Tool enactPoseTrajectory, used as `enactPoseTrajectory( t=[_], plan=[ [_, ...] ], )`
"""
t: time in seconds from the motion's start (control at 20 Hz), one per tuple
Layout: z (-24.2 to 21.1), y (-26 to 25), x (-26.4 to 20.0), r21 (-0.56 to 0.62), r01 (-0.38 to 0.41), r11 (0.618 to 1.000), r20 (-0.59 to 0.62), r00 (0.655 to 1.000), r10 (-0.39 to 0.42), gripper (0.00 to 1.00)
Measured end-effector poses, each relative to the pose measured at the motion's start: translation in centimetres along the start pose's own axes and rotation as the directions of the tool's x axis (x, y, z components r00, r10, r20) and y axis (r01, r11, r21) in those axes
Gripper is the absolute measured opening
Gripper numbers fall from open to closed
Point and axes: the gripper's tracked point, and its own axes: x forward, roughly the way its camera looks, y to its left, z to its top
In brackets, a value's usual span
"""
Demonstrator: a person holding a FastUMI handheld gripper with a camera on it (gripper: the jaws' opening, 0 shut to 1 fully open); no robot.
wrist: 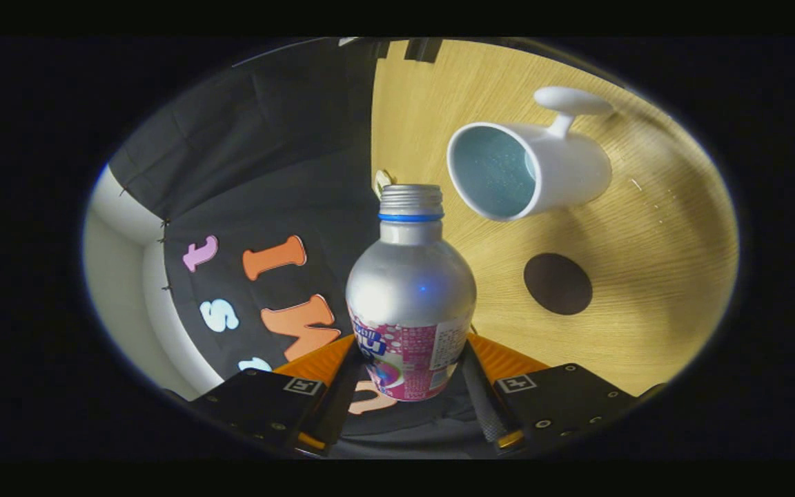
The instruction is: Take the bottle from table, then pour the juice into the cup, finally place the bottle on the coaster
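Two fingers (478,386) tight on tilted bottle (410,297), mouth near cup (528,169)

Warm dim light, fisheye-warped edges, sharp centre

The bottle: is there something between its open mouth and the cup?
Nothing visible. The gripper is shut on the bottle, whose capless mouth is just short of the cup; only bare table lies between. The coaster lies nearer the fingers than the cup.
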Motion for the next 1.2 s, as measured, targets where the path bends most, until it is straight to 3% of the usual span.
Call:
enactPoseTrajectory(
  t=[1.2],
  plan=[
    [0.8,0.8,0.4,0.164,0.014,0.986,-0.005,1.0,-0.014,0.76]
  ],
)
